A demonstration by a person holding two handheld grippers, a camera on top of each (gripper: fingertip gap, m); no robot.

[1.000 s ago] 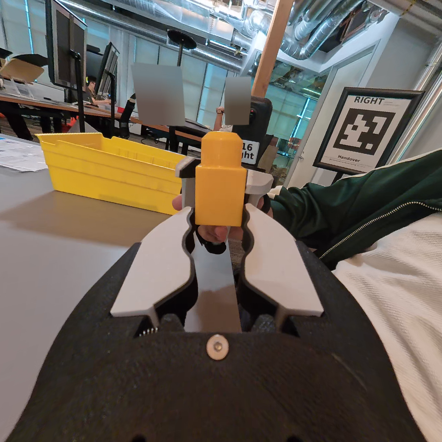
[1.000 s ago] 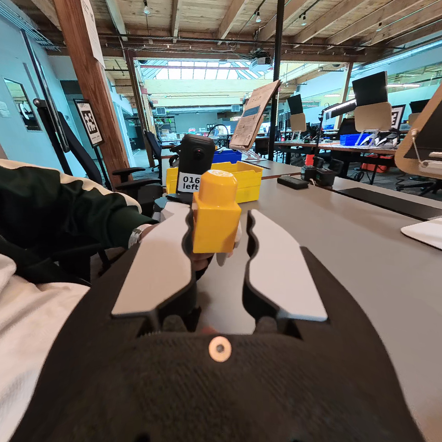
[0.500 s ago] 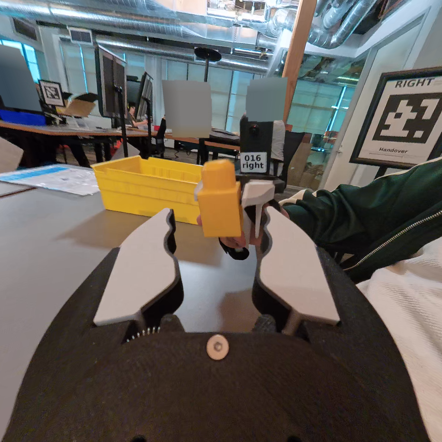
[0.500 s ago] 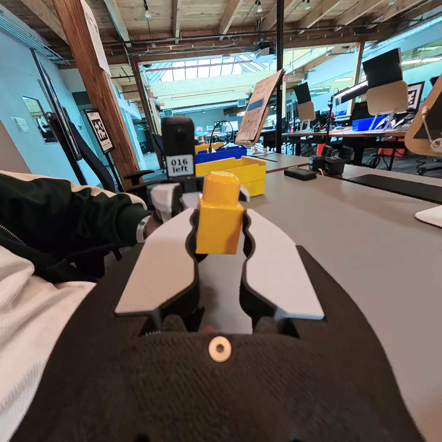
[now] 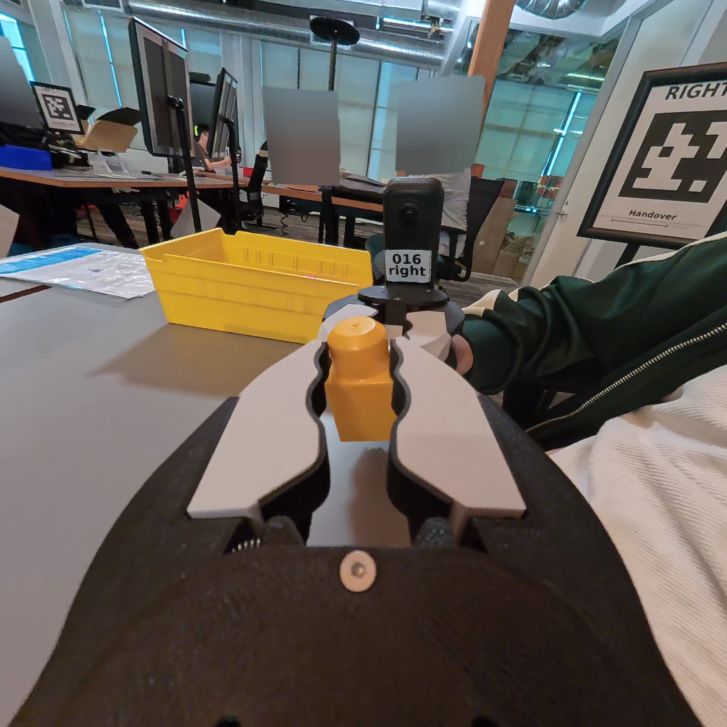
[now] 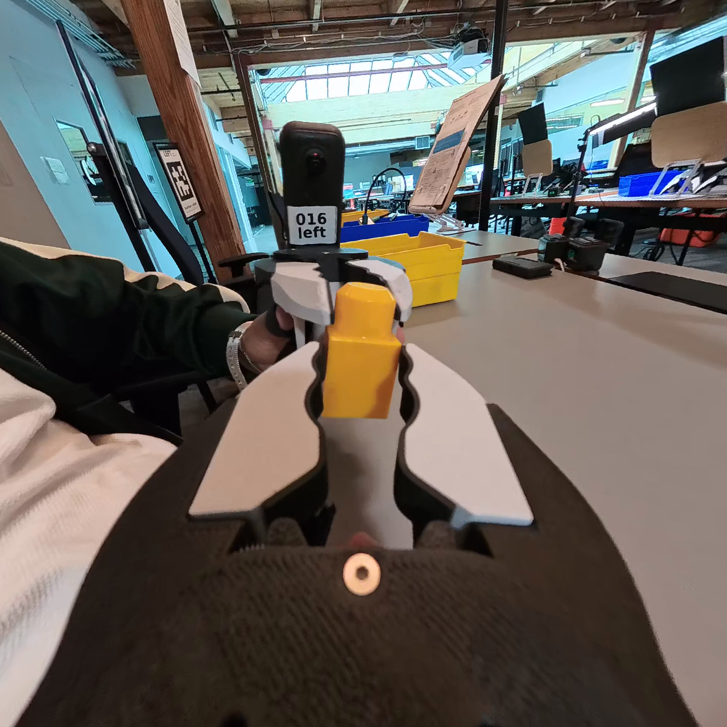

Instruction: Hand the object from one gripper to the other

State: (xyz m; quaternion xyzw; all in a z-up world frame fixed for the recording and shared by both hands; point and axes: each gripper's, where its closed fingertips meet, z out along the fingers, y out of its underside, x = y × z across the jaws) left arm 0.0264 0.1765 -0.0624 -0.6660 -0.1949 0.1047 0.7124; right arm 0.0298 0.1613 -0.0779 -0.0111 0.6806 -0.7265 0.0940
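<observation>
The left gripper (image 5: pixel 357 379), with fingers spread half a second ago, now pinches the yellow block (image 5: pixel 360 397) while the right gripper (image 6: pixel 358 377) still clamps it; release by the right appears due next.

free: bare grey worktop (image 6: pixel 550 373) right of the grippers | obstacle: yellow plastic bin (image 5: pixel 251 291) just behind, apparently clear of them | obstacle: green-sleeved forearms (image 5: pixel 590 334) flanking

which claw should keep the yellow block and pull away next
Left, probably. Both the left claw and right claw pinch the yellow block, but the right held it alone a moment ago, so the left is receiving; the right should open.
</observation>
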